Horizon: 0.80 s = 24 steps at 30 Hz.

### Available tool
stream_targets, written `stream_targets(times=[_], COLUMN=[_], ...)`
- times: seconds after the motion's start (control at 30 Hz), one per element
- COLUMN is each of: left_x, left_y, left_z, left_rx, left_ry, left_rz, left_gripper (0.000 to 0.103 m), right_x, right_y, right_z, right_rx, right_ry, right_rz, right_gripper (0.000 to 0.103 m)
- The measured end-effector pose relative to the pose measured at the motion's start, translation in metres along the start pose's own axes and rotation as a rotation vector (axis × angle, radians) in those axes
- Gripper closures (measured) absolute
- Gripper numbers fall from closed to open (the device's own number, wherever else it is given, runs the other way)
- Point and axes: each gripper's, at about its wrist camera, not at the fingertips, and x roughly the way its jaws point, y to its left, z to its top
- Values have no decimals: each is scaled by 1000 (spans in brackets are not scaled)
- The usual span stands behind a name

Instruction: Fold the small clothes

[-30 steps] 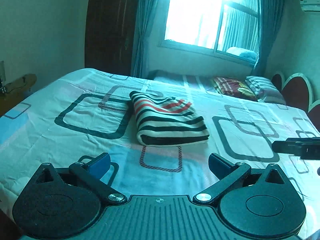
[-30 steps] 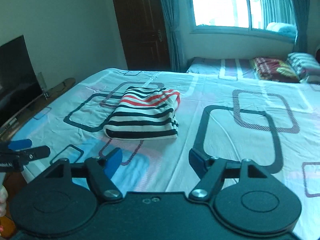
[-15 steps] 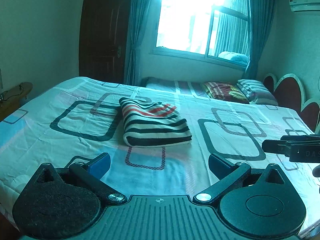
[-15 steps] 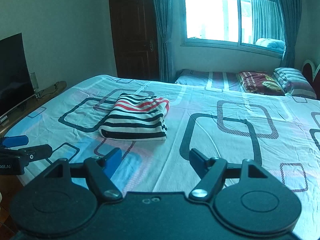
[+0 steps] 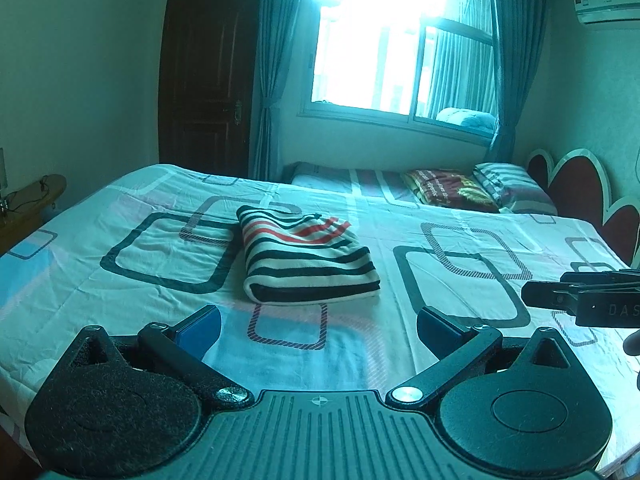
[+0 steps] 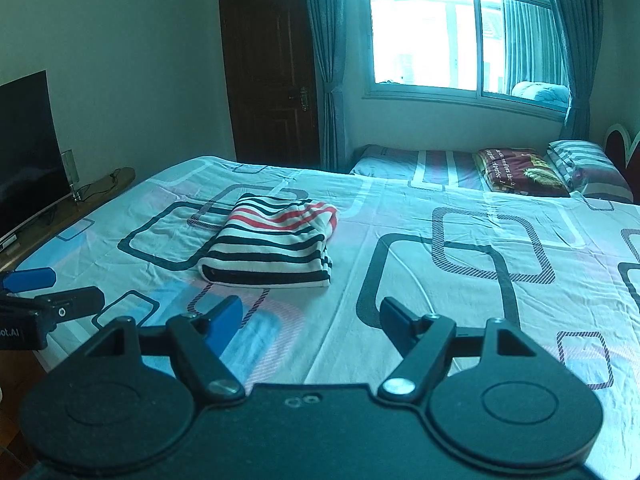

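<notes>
A small garment with black, white and red stripes lies folded into a neat rectangle on the bed; the right wrist view has it as the striped garment. My left gripper hovers over the near part of the bed, short of the garment, open with nothing between its blue pads. My right gripper is also open and empty, held back from the garment and to its right. Each gripper shows at the edge of the other's view: the right one, the left one.
The bed has a pale sheet with square patterns. Pillows and a folded blanket lie at its far end by a headboard. A television on a wooden shelf stands left. A dark door and a curtained window lie behind.
Both grippers have drawn back and risen slightly from the folded garment, which now looks smaller and farther off. The garment itself has not moved.
</notes>
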Motion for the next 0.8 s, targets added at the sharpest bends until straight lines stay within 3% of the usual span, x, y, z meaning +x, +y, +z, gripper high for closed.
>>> stream_targets(times=[0.8], left_x=[0], left_y=[-2], left_z=[3], left_rx=[31], left_ry=[-5], left_rz=[-19], left_gripper=[0], right_x=[-2], right_y=[4], right_z=[1], right_rx=[9], right_ry=[-18], right_rz=[-1], right_gripper=[28])
